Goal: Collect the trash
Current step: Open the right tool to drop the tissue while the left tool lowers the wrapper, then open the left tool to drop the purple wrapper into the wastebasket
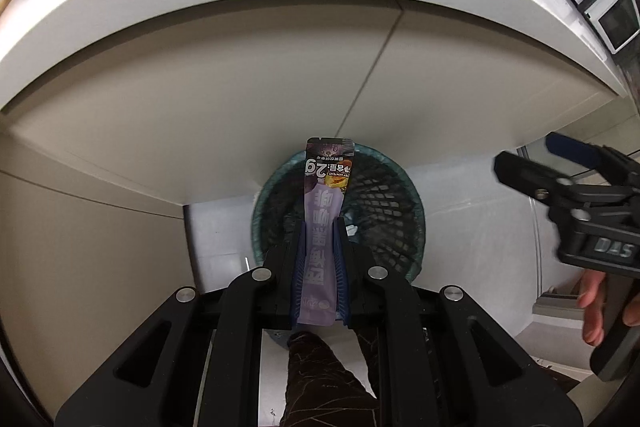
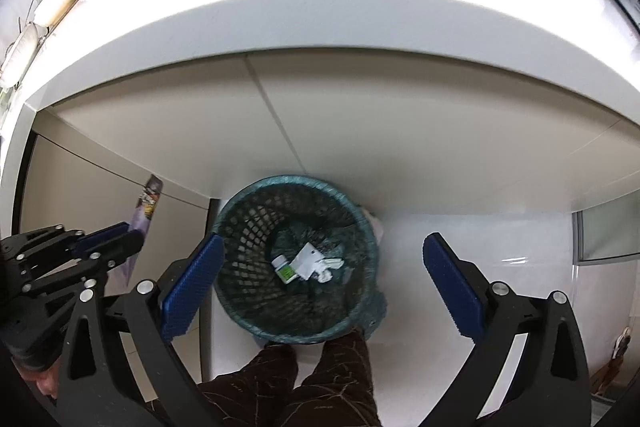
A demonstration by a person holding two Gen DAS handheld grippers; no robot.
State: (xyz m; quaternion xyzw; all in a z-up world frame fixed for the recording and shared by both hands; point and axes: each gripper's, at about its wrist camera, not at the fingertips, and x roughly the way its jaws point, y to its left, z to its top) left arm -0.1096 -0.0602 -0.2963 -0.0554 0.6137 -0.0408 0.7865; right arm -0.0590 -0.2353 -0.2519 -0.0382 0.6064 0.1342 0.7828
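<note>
We have the left gripper [image 1: 322, 227] clamped on a purple snack wrapper [image 1: 322, 227], which sticks out past the fingertips over the near rim of the green mesh trash basket [image 2: 240, 223] on the floor under the white counter [image 2: 320, 15]. Our right gripper [image 2: 322, 263] hangs above the basket with its blue pads [image 2: 192, 291] spread wide and nothing between them. Inside the basket lie a small bottle [image 2: 285, 267] and crumpled white paper [image 2: 314, 261]; our legs [image 2: 304, 383] stand at its near side.
</note>
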